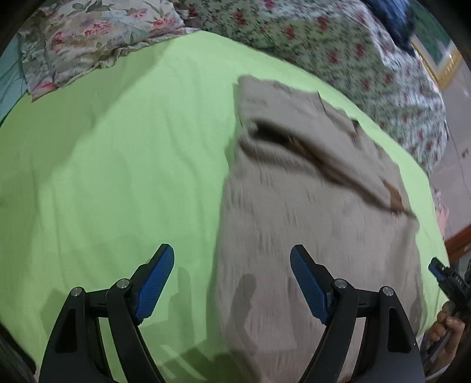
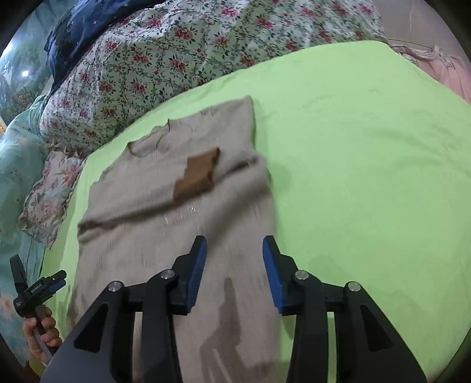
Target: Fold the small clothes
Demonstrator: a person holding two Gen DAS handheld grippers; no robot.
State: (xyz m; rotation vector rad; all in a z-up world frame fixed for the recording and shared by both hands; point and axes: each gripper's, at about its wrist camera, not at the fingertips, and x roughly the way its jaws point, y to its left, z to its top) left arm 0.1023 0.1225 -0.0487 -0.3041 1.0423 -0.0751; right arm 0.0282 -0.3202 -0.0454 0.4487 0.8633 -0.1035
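Observation:
A beige knitted sweater (image 1: 309, 191) (image 2: 176, 221) lies flat on the green bed sheet (image 1: 117, 176) (image 2: 368, 162). Its sleeves are folded across the body, and a brown cuff (image 2: 197, 176) rests on the chest. My left gripper (image 1: 232, 249) hangs open above the sweater's left edge, with nothing between its blue pads. My right gripper (image 2: 234, 239) stands open over the lower right part of the sweater, also holding nothing. Each wrist view catches the other gripper at its margin, held by a hand (image 1: 447, 324) (image 2: 44, 330).
A floral quilt (image 1: 368, 59) (image 2: 176, 59) is bunched along the far side of the bed. A floral pillow (image 1: 88, 44) lies at the far left, a navy cloth (image 2: 88, 26) on the quilt, and a pink cloth (image 2: 441, 70) at the far right.

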